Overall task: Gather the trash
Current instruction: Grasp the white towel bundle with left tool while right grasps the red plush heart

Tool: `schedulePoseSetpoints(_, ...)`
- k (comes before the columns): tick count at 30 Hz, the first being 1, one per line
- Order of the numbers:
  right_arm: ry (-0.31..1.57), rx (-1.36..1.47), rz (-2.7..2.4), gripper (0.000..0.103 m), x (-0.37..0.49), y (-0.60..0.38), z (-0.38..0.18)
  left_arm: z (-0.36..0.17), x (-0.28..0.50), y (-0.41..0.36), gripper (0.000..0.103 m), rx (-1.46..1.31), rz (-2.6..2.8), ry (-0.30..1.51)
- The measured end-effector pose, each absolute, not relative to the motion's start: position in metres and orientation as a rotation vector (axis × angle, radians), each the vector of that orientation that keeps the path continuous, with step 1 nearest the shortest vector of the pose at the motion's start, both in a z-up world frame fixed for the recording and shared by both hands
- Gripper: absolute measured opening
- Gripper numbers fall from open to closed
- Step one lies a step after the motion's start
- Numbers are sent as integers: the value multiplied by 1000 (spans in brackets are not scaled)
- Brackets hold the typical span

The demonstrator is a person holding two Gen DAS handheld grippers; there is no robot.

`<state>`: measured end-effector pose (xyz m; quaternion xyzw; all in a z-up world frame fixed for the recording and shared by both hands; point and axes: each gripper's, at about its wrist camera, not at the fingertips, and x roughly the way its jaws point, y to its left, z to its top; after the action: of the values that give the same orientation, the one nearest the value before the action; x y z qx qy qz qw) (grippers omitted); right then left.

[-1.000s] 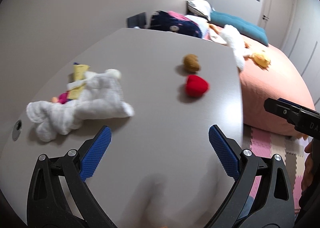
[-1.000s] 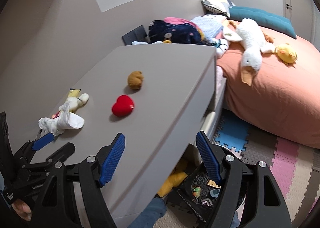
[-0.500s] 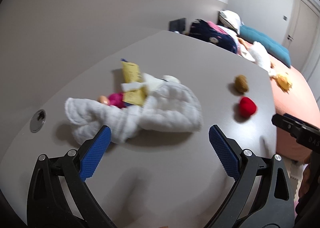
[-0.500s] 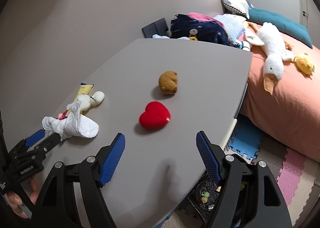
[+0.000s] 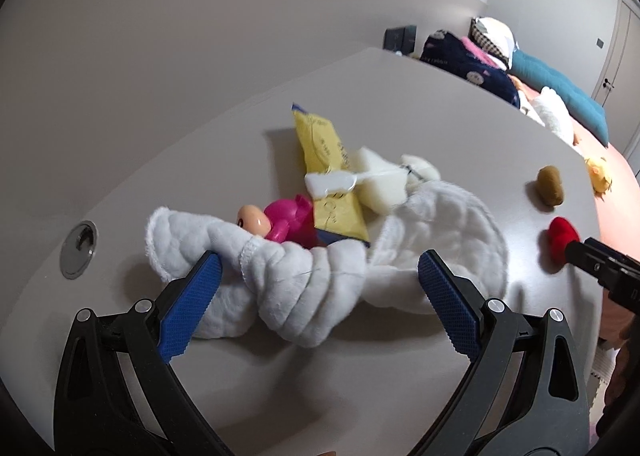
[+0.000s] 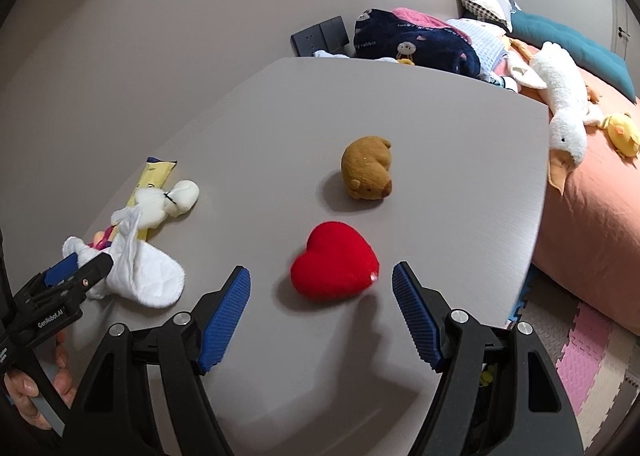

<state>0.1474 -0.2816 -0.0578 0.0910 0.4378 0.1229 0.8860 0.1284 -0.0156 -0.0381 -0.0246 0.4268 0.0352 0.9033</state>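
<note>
On the grey table lies a pile: a white quilted cloth, a yellow wrapper, a pink toy figure and a small white plush. My left gripper is open and straddles the cloth's twisted middle; the left pad looks close against it. In the right wrist view that gripper sits at the cloth. My right gripper is open, with a red heart plush lying between its tips, clear of both pads. A brown plush rests just behind the heart.
A round cable port sits in the table left of the pile. Right of the table is a bed with a goose plush, clothes and pillows. Foam mats cover the floor. A hand holds the left gripper.
Both grippers moved forward over the table. The left one closed in on the pile and now straddles the cloth. The right one came from the table's edge up to the red heart.
</note>
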Motion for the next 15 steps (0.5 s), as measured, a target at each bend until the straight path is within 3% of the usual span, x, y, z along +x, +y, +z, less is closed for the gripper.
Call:
schedulePoseSetpoints(8,915,134,240,73,155,-270,-68,-64,136,-9,95,-47,54,952)
schedulePoseSetpoints(12,901,129,228,61,154,-271,-68,-69,135,-6,94,-62,58,956)
schedulePoseSetpoints(14,899,132,227,50,155,-273,-68,-69,133,-5,90,-68,64,947)
schedulePoseSetpoints(15,898,139,231,50,154,-274,-68,-69,131,-4,89,-68,67,941)
